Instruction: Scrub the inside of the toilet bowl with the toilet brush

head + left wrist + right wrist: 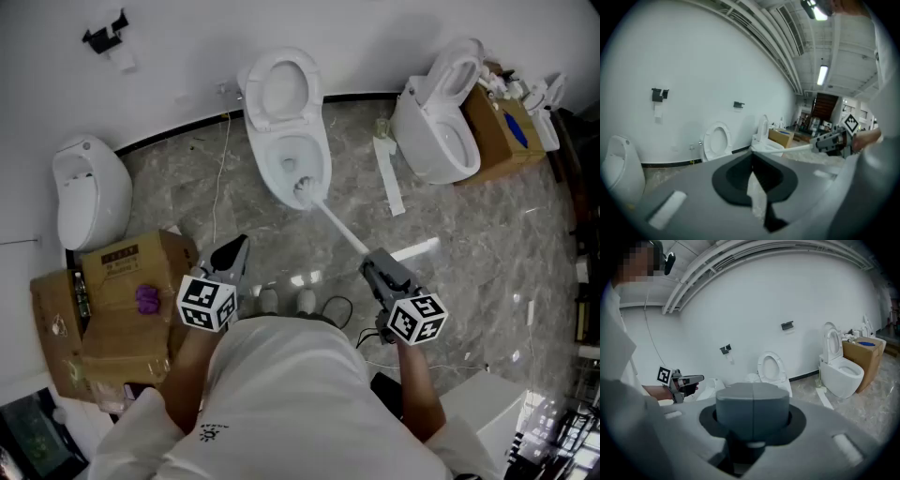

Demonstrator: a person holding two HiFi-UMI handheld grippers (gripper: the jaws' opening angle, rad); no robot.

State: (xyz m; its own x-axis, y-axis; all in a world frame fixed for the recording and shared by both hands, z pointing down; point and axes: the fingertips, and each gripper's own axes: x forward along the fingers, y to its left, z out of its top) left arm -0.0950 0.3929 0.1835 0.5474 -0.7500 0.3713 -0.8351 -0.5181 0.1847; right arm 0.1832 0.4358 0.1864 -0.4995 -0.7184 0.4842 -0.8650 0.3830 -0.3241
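A white toilet (286, 141) stands against the wall with its lid up; it also shows in the left gripper view (716, 140) and the right gripper view (773, 371). The toilet brush's head (302, 187) sits inside the bowl. Its white handle (339, 228) slants down-right to my right gripper (368, 265), which is shut on it. From the left gripper view the handle (787, 150) runs into that gripper (829, 140). In the right gripper view the jaws (753, 408) are pressed together. My left gripper (240, 246) hangs left of the toilet, its jaws (752, 161) together, holding nothing.
A second toilet (441, 122) and a cardboard box (502, 127) stand at the right. A white urinal (89, 192) and crushed cardboard boxes (122, 300) are at the left. A white strip (387, 173) lies on the marble floor. The person's shoes (286, 300) are in front of the toilet.
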